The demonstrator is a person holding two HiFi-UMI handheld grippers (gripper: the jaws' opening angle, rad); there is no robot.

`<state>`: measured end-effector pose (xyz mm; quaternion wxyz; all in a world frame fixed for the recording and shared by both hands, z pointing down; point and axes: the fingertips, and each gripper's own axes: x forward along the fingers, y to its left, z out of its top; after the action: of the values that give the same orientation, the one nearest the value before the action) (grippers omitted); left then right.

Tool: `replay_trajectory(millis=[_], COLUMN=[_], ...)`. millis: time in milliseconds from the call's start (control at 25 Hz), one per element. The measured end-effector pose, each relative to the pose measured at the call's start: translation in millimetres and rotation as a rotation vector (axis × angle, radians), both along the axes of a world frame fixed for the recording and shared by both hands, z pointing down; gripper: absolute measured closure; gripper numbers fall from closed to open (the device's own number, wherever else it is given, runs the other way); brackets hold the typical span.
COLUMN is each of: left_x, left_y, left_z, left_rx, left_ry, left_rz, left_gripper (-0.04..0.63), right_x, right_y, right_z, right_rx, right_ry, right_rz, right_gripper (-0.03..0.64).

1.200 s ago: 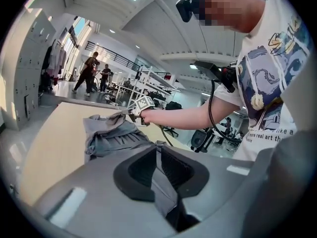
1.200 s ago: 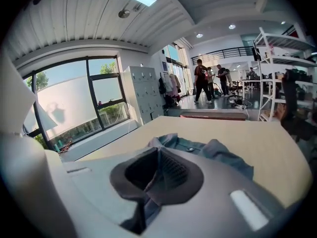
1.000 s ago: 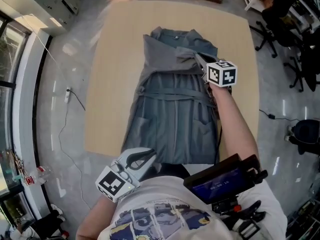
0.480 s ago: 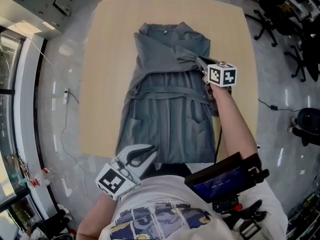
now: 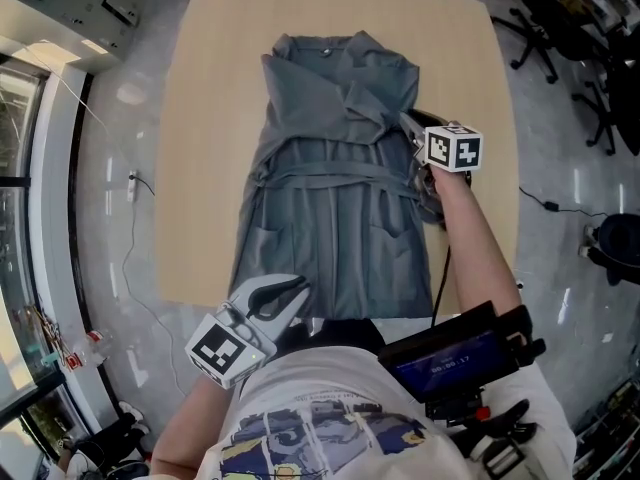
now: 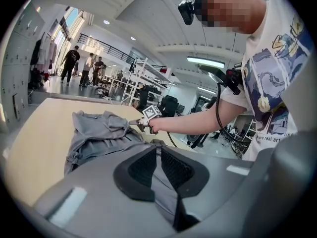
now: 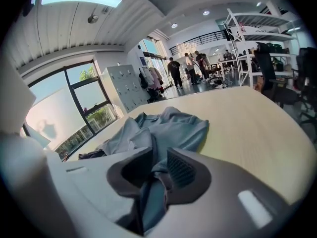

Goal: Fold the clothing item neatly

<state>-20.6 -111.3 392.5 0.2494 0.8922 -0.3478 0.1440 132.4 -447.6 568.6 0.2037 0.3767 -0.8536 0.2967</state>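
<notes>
left fingers (image 6: 143, 166) clenched on garment (image 5: 335, 208) hem; right fingers (image 7: 181, 170) just opening, garment seemingly loose between; arm (image 5: 472, 233) outstretched.

Below the left gripper (image 6: 158, 155)'s jaws, the pinched grey garment (image 6: 99, 133) drops out of sight behind the gripper's body. The right gripper (image 7: 160, 158)'s jaws have just been opening with a fold of the garment between them, its lower end likewise hidden. Far beyond the jaws, the people (image 6: 72, 63) are too small to make out.
</notes>
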Motion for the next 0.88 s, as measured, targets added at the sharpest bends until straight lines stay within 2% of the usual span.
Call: replay_trajectory(millis=[200, 440, 600, 880], left_x=[-2.8, -8.1, -13.2, -29.7], left_y=[6.1, 34.5, 63.3, 118.2], left_z=[2.0, 1.4, 4.1, 21.5], left_rx=[0.024, 0.048, 0.054, 0.054], left_ry=[-0.008, 0.002, 0.011, 0.011], left_rz=[0.02, 0.059, 0.095, 0.124], left_gripper=[0.56, 0.558, 0.545, 0.504], right_x=[16.0, 36.0, 49.8, 48.3], right_y=[18.8, 66.9, 110.6, 199.3], right_z=[-7.6, -28.8, -43.0, -57.0], right_rx=[0.022, 0.053, 0.068, 0.085], right_ry=[0.018, 0.039, 0.06, 0.094], right_rz=[0.015, 0.033, 0.051, 0.018], right_gripper=[0.54, 0.534, 0.522, 0.494])
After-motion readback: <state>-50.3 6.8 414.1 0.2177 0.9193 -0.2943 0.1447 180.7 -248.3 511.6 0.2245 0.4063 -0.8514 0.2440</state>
